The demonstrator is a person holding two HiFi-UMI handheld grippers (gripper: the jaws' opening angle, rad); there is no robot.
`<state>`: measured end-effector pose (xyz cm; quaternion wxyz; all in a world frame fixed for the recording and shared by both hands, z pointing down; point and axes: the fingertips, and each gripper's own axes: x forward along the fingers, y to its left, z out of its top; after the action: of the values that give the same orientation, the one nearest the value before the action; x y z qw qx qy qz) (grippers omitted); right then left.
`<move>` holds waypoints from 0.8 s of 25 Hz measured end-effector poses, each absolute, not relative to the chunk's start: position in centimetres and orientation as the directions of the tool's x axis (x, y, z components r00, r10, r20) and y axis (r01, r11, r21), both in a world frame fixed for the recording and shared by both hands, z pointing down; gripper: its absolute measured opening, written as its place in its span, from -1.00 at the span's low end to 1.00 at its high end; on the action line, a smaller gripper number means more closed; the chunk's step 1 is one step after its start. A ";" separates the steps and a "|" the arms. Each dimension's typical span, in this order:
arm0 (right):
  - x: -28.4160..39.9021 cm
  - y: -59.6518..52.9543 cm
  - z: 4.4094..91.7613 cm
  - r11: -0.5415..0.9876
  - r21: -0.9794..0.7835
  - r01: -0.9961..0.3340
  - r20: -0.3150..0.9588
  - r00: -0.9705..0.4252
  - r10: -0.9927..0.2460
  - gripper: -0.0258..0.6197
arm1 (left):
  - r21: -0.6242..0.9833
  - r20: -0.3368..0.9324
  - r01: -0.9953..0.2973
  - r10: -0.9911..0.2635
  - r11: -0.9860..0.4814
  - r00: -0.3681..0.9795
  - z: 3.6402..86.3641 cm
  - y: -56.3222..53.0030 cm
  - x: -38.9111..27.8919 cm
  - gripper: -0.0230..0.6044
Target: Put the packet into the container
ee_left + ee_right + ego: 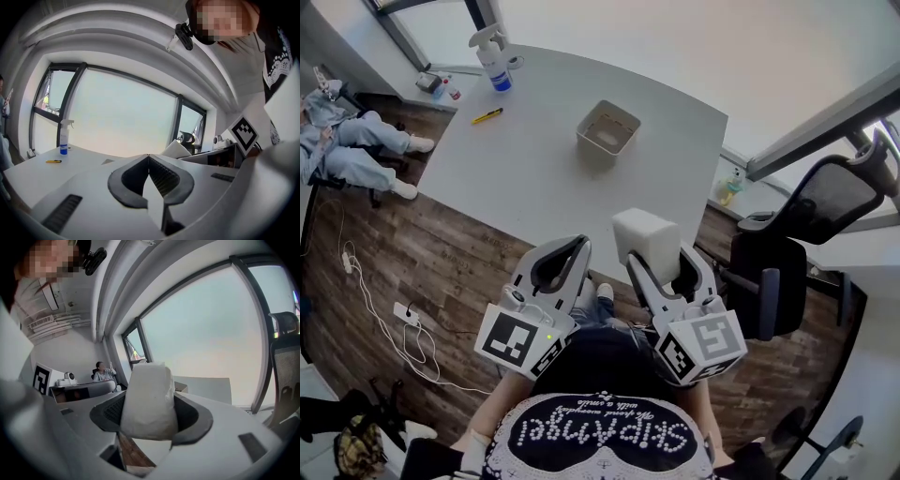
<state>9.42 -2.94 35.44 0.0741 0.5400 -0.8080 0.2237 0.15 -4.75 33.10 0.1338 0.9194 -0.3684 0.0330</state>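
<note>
My right claw [659, 265] grips the white packet [643, 236]. My left claw [148, 159] is pressed together, empty. The container [596, 150] sits well apart on the desk [525, 169].

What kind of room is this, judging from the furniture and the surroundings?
Probably an office or a meeting room. It has a large white table, a black mesh office chair near its corner, and a wide window behind the table.
</note>
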 end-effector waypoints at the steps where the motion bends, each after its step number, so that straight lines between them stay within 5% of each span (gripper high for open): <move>1: 9.4 -3.4 35.5 0.303 -0.281 -0.911 0.367 -0.394 -0.843 -0.06 | 0.225 0.157 -0.677 -0.659 -0.701 0.735 33.1 -5.3 0.1 -0.90; 20: 7.2 -10.7 35.1 0.218 -0.247 -0.944 0.392 -0.303 -0.869 -0.06 | 0.251 0.145 -0.567 -0.549 -0.784 0.823 32.5 -13.5 -0.2 -0.90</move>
<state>7.24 -10.68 35.10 0.0848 0.5844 -0.7757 0.2228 -0.19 -13.52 32.55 0.1431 0.9440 -0.2954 0.0320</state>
